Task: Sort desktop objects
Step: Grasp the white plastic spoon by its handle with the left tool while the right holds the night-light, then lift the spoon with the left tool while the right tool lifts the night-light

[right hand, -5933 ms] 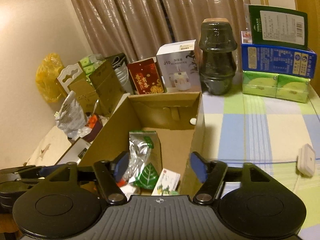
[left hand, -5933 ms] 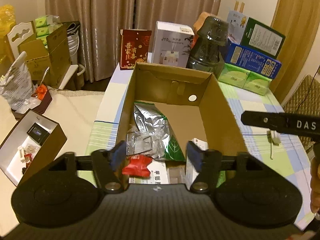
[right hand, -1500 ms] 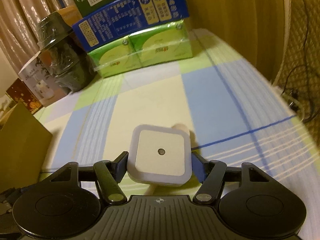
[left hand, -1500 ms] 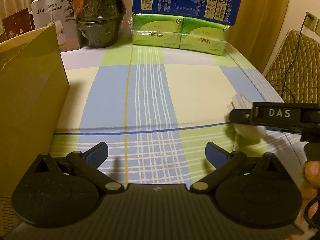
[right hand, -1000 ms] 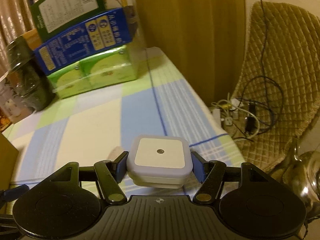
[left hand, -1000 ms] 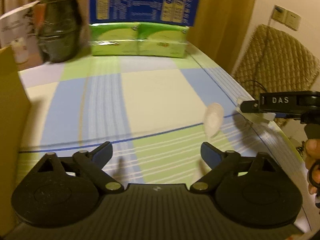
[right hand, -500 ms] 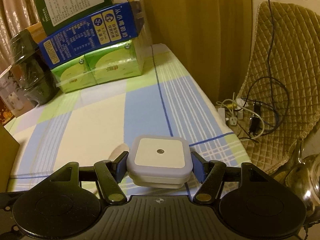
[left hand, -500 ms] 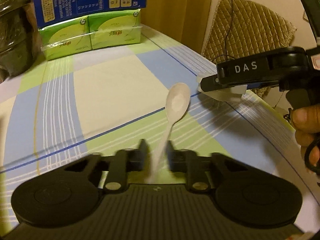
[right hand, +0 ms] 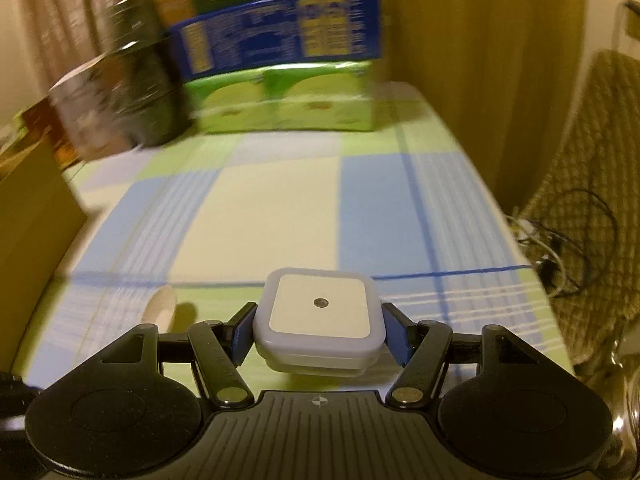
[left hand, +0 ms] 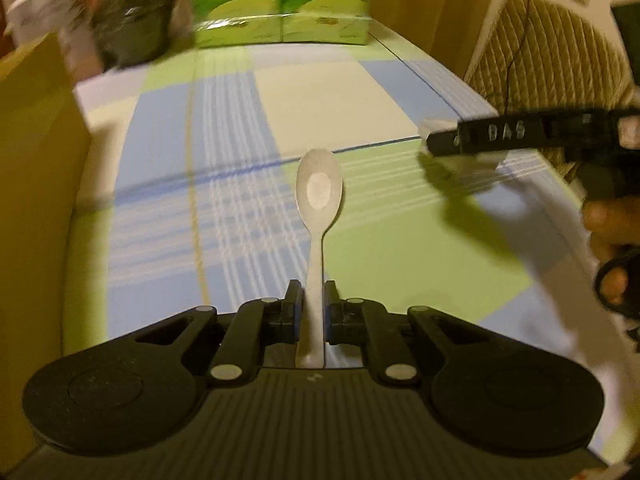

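A white plastic spoon (left hand: 319,196) points straight ahead, bowl forward, with my left gripper (left hand: 311,306) shut on its handle above the checked tablecloth (left hand: 224,184). Its bowl also shows low on the left in the right wrist view as the spoon (right hand: 160,305). A white square night light (right hand: 320,314) with a small dark dot sits between the blue pads of my right gripper (right hand: 320,338), which is shut on it. In the left wrist view the right gripper (left hand: 520,136) hovers at the right, held by a hand (left hand: 608,236). The cardboard box (left hand: 36,200) stands on the left.
Green tissue packs (right hand: 288,104) under a blue carton (right hand: 280,36) line the table's far edge, beside a dark wrapped pot (right hand: 136,96). A quilted chair (right hand: 592,168) with cables (right hand: 560,240) stands off the table's right edge.
My left gripper, shut on the spoon, has lifted and swung left so the spoon points straight ahead. The right gripper has swung left with the night light in it. Both views are blurred by motion.
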`<control>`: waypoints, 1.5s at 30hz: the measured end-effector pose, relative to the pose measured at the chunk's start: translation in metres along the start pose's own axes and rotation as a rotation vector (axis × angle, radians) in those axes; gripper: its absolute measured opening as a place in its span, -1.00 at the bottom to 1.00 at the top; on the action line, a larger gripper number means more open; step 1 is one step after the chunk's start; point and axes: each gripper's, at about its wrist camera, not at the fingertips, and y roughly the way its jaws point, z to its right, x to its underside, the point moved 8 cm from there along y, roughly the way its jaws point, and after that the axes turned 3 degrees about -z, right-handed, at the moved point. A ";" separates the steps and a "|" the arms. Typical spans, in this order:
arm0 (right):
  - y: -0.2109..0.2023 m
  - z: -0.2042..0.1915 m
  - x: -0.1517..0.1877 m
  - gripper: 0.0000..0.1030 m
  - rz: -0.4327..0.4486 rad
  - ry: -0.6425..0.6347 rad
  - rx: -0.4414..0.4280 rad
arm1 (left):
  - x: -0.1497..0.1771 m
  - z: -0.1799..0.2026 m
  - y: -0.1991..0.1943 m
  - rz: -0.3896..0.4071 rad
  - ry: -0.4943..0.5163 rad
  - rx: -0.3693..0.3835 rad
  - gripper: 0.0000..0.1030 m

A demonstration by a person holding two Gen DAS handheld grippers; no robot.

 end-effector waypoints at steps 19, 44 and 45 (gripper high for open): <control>0.012 0.009 0.008 0.49 -0.042 0.051 -0.040 | -0.025 -0.005 0.015 0.069 0.008 -0.009 -0.25; 0.008 0.021 -0.002 0.22 -0.060 0.125 -0.058 | -0.049 0.008 0.048 0.183 0.103 0.027 -0.25; 0.008 0.021 -0.002 0.22 -0.059 0.125 -0.059 | -0.047 0.007 0.049 0.182 0.105 0.023 -0.25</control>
